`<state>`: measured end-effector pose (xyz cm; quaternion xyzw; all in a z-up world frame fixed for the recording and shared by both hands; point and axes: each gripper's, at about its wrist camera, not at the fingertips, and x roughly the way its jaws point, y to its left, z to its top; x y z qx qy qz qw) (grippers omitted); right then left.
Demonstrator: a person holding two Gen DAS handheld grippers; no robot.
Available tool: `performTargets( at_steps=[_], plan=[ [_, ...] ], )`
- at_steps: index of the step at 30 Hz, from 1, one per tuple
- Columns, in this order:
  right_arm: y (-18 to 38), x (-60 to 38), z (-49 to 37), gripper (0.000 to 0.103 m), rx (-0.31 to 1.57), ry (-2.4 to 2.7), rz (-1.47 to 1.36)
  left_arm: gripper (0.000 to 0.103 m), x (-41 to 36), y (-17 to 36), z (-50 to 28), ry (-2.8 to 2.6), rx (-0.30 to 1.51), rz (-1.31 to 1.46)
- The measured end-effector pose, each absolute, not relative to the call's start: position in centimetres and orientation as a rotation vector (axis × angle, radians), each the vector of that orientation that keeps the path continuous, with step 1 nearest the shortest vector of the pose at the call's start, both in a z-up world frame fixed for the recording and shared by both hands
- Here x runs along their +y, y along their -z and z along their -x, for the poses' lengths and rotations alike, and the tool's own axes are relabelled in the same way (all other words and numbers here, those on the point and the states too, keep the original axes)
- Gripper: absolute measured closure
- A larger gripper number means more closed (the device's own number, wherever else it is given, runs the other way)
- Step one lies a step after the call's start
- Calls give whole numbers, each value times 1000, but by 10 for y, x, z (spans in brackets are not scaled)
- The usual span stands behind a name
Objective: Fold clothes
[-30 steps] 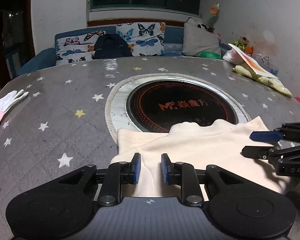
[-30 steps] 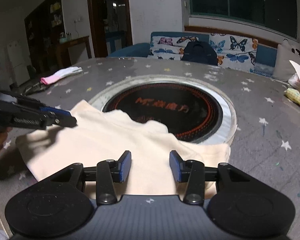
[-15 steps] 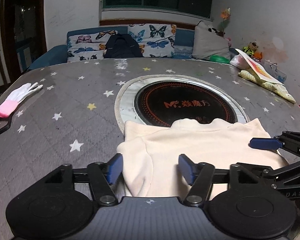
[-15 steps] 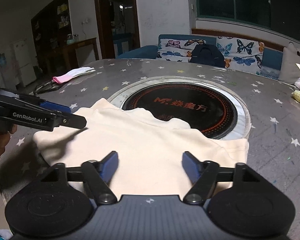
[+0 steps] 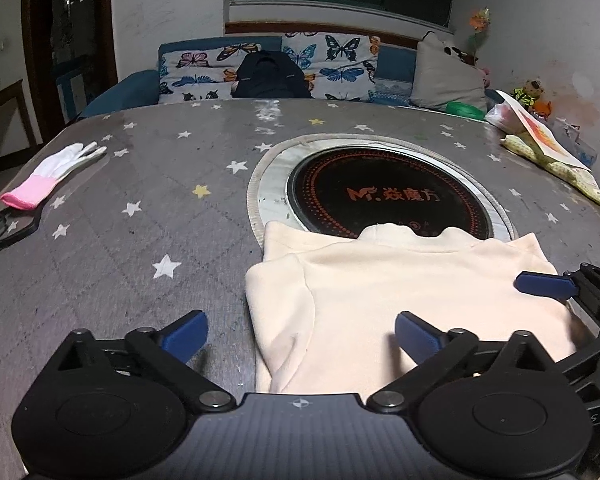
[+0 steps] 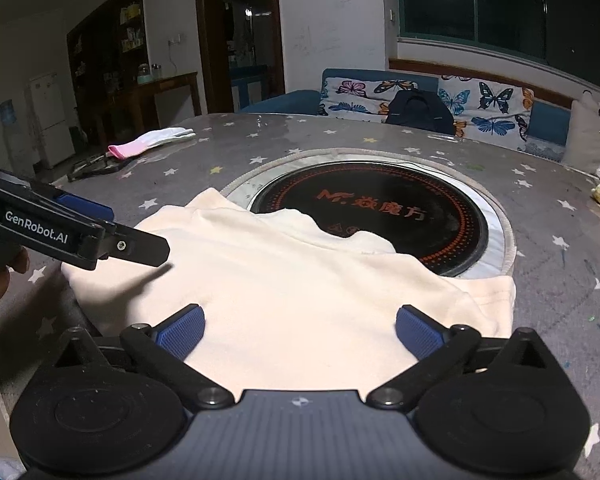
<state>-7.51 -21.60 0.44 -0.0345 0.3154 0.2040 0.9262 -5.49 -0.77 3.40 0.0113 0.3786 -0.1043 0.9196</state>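
Note:
A cream garment [image 5: 400, 296] lies folded on the star-patterned table, its far edge over the round cooktop rim; it also shows in the right wrist view [image 6: 300, 292]. My left gripper [image 5: 300, 336] is open wide and empty, above the garment's left edge. My right gripper [image 6: 300, 330] is open wide and empty, above the garment's near edge. The right gripper shows at the right of the left wrist view [image 5: 572, 292]. The left gripper shows at the left of the right wrist view [image 6: 80, 232].
A round black cooktop [image 5: 388, 196] is set in the table [image 5: 140, 184]. A white and pink glove [image 5: 52, 176] lies at the far left, near a dark flat object [image 5: 0, 228]. Papers and a cloth [image 5: 552, 156] lie at the right edge. A sofa stands behind.
Both grippers opened from nearly shut to wide open and let go of the garment, which now lies flat. Both pulled back and up a little.

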Motion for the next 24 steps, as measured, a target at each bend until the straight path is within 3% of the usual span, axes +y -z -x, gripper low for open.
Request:
performTargets(
  at_steps=[24],
  plan=[
    [-2, -217, 73, 0, 660, -419, 66, 0, -17, -28, 56, 131, 824, -18]
  ],
)
